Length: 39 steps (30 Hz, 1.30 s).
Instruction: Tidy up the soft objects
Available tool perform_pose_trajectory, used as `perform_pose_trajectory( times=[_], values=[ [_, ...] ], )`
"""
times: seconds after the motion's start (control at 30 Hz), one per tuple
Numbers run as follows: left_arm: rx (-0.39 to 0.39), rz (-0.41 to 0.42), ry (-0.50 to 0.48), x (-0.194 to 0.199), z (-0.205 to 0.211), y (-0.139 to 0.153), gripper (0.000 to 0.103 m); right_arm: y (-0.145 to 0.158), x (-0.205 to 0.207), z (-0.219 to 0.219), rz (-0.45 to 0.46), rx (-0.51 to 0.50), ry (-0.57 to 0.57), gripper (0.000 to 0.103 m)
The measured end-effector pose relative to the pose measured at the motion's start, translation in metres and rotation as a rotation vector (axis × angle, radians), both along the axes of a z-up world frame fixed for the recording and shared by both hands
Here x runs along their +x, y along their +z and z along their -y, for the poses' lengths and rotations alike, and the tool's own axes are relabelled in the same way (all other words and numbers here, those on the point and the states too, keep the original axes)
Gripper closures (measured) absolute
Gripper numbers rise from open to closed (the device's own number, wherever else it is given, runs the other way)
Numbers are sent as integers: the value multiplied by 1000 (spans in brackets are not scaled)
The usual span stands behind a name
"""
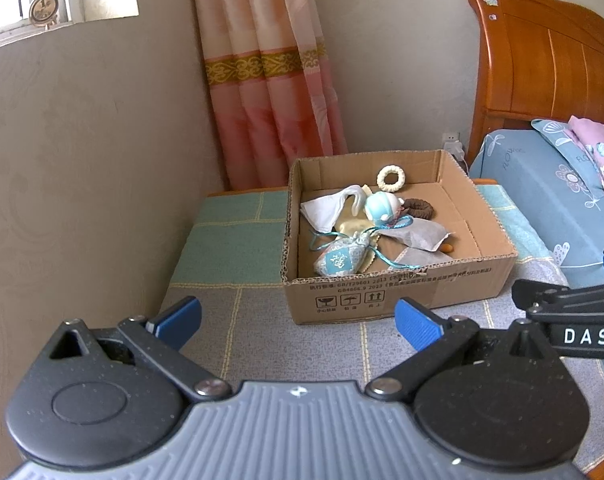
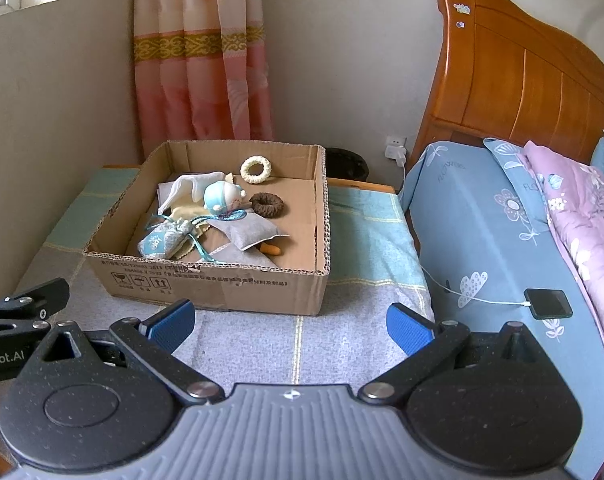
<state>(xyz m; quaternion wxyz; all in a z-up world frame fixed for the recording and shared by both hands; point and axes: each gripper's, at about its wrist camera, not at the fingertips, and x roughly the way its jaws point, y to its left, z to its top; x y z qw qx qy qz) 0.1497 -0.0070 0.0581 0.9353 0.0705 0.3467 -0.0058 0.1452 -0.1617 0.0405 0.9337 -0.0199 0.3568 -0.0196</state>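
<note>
An open cardboard box point(image 1: 398, 292) point(image 2: 221, 288) stands on a checked cloth surface. Inside lie several soft items: a white cloth point(image 1: 326, 208) point(image 2: 189, 186), a blue and white plush toy point(image 1: 382, 206) point(image 2: 221, 196), a patterned blue drawstring pouch point(image 1: 340, 258) point(image 2: 159, 240), a grey sachet point(image 1: 420, 234) point(image 2: 247, 232), a brown scrunchie point(image 1: 420, 208) point(image 2: 266, 204) and a cream ring point(image 1: 390, 178) point(image 2: 255, 168). My left gripper point(image 1: 297, 322) is open and empty, in front of the box. My right gripper point(image 2: 291, 322) is open and empty, also in front of the box.
A bed with a blue sheet point(image 2: 502, 240), a pink quilt point(image 2: 582, 216) and a wooden headboard point(image 2: 522, 72) is on the right. A phone point(image 2: 548, 303) on a charging cable lies on the sheet. A pink curtain point(image 1: 261, 72) hangs behind. A wall point(image 1: 81, 160) is at left.
</note>
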Motion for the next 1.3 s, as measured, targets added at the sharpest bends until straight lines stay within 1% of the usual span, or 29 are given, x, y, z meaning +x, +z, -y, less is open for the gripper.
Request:
perform_pose_trajectory(
  times=[1.3],
  values=[
    [12, 5, 9, -1, 1, 3, 1, 0, -1, -1, 4, 3, 9, 0]
  ],
)
